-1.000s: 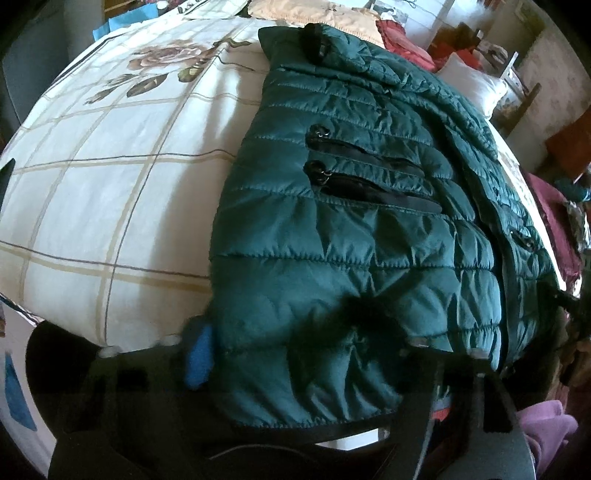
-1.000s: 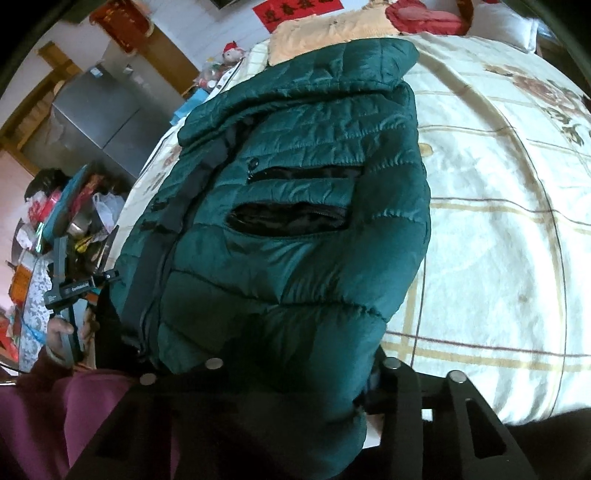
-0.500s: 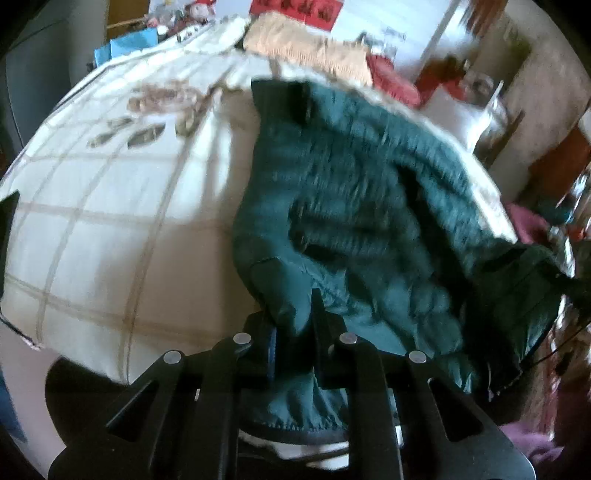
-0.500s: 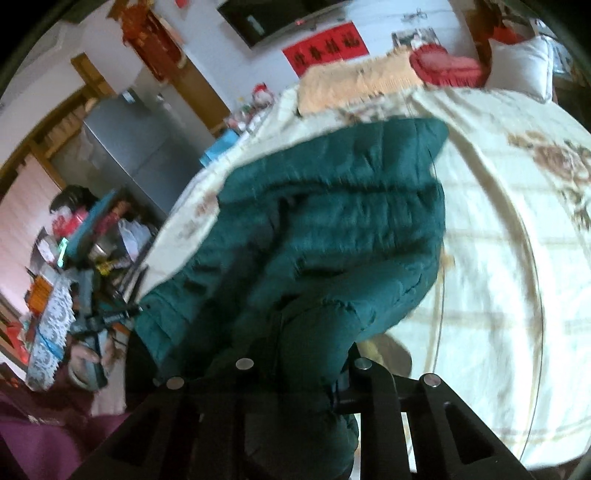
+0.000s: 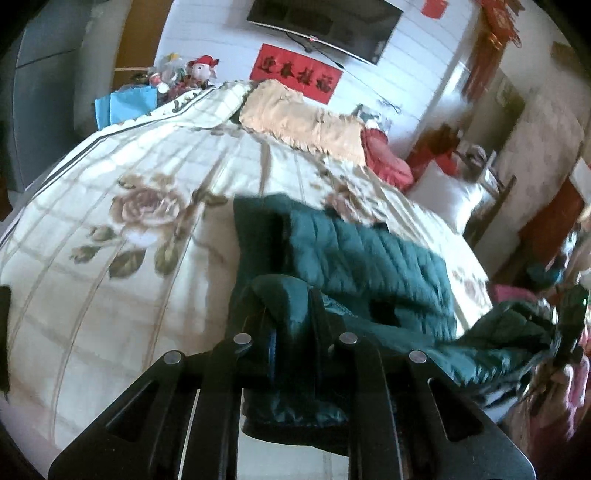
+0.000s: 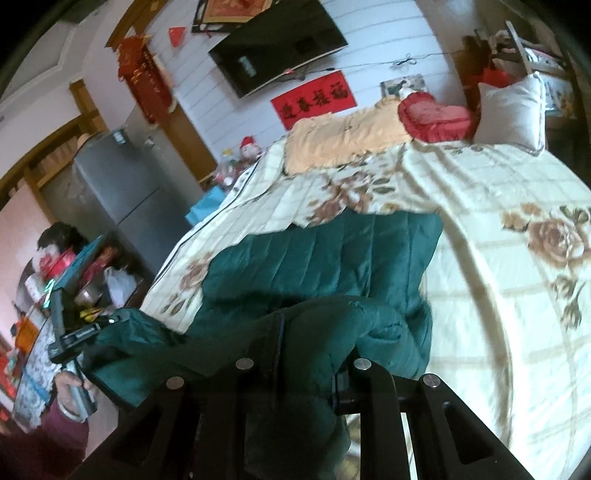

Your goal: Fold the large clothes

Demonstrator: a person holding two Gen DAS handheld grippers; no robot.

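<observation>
A dark green quilted puffer jacket [image 5: 369, 258] lies on the floral bedspread [image 5: 129, 229]; it also shows in the right wrist view [image 6: 314, 258]. My left gripper [image 5: 291, 325] is shut on one corner of the jacket's hem, lifted off the bed. My right gripper [image 6: 306, 347] is shut on the other hem corner, also raised. The hem hangs stretched between the two grippers, and the upper part of the jacket rests on the bed. The left gripper also shows in the right wrist view [image 6: 74, 339], held by a hand.
A beige blanket [image 5: 306, 122], a red heart cushion [image 6: 436, 114] and a white pillow [image 6: 513, 107] lie at the far end of the bed. A grey fridge [image 6: 122, 192] and a cluttered table [image 6: 66, 273] stand beside the bed. A TV [image 5: 325, 22] hangs on the wall.
Both grippers closed on the jacket's hem and lifted it up and toward the collar. The jacket, flat a second ago, is now raised at its lower edge.
</observation>
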